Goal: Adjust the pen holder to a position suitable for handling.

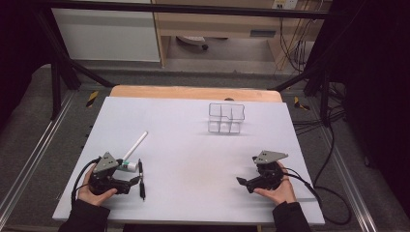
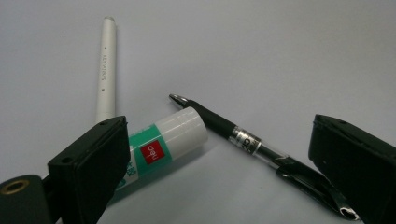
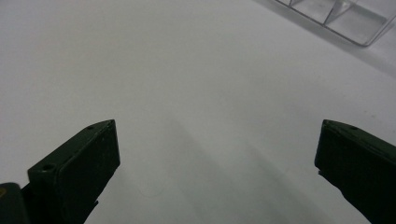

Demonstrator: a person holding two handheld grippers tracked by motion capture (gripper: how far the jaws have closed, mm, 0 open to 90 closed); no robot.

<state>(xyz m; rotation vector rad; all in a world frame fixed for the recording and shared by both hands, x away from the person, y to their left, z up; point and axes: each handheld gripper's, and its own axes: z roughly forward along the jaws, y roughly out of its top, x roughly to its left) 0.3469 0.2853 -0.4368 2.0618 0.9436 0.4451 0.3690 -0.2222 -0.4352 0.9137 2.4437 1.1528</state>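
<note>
I see a white worktop (image 1: 193,159) laid over a wooden board whose far edge shows behind it, framed by black struts with grey floor, metal rails and trailing cables to either side; pale cabinets stand at the back of the room. Near the far right of the sheet sits a clear divided box (image 1: 226,118), its compartments bare as far as I can tell.

My left hand-held gripper (image 1: 137,180) lies low at the near left, jaws spread wide with nothing between them. Just ahead of it, in the left gripper view, a glue stick (image 2: 163,144) with a green label and white cap lies on its side, a white tube (image 2: 106,70) slanting away behind it and a black pen (image 2: 243,140) lying beside its cap, tip close to it.

My right hand-held gripper (image 1: 243,182) rests at the near right, jaws likewise wide apart over bare white surface, gripping nothing.
</note>
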